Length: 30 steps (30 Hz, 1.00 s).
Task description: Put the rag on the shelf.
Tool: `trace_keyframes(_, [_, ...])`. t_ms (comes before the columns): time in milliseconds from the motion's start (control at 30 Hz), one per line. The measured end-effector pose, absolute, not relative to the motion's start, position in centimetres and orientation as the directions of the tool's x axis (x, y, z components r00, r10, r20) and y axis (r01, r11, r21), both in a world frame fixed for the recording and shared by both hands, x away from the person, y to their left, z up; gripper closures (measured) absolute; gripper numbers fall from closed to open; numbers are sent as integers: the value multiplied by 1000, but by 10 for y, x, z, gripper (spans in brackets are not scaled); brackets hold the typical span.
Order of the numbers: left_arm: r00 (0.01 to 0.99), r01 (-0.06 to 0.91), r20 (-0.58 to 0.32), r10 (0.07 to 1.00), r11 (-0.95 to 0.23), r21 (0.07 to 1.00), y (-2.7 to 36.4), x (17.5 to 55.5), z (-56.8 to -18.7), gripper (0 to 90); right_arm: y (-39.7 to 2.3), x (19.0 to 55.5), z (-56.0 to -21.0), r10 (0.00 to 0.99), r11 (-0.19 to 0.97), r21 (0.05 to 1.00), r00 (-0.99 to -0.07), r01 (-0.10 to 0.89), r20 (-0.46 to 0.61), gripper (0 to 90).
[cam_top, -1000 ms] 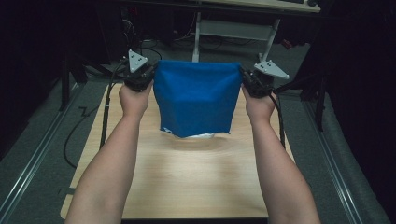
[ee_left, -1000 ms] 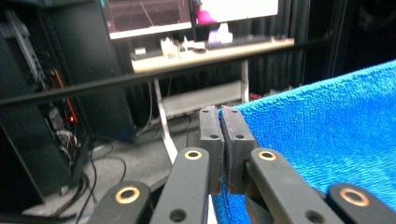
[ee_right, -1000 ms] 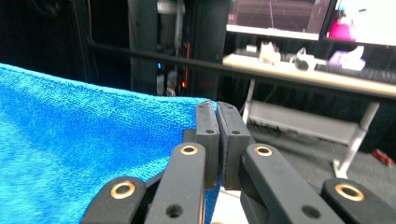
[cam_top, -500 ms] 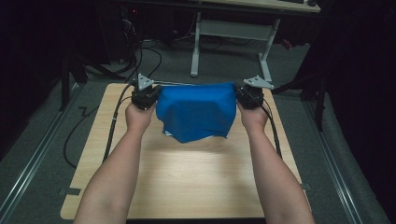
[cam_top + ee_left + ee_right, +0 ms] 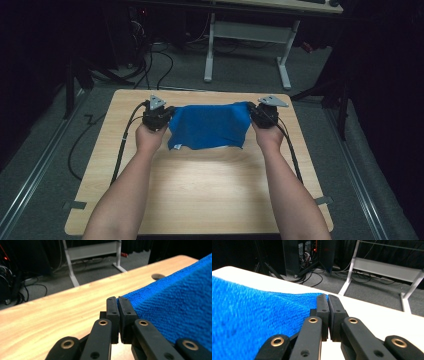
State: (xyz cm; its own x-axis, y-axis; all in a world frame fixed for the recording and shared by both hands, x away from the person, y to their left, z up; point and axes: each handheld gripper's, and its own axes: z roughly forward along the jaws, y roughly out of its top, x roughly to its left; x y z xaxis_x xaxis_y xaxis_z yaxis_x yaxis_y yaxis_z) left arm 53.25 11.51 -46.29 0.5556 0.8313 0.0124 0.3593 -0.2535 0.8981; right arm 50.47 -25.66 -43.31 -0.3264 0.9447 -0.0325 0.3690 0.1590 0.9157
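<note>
Since a second ago you have carried the blue towel (image 5: 209, 126) forward and down, so it no longer hangs tall in front of you but drapes low over the far half of the bench (image 5: 200, 190), its near edge resting on the wood. Your left claw (image 5: 117, 302) is clamped on the towel's far left corner, and your right claw (image 5: 327, 300) is clamped on the far right corner, jaws pressed together on the terry in both gripper views. Between them the towel's long axis runs side to side, its top edge pulled fairly taut, and both hands sit equally near it. How much of the cloth already lies flat is hard to tell, and whether it is folded double underneath is hidden.
</note>
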Motion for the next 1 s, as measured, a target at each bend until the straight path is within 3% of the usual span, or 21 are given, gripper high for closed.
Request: trace_keyframes(1000, [581,463,-70,811,-259,847,114,524,-505,862,-262,498,-484,945,138,885,-326,445,17,883])
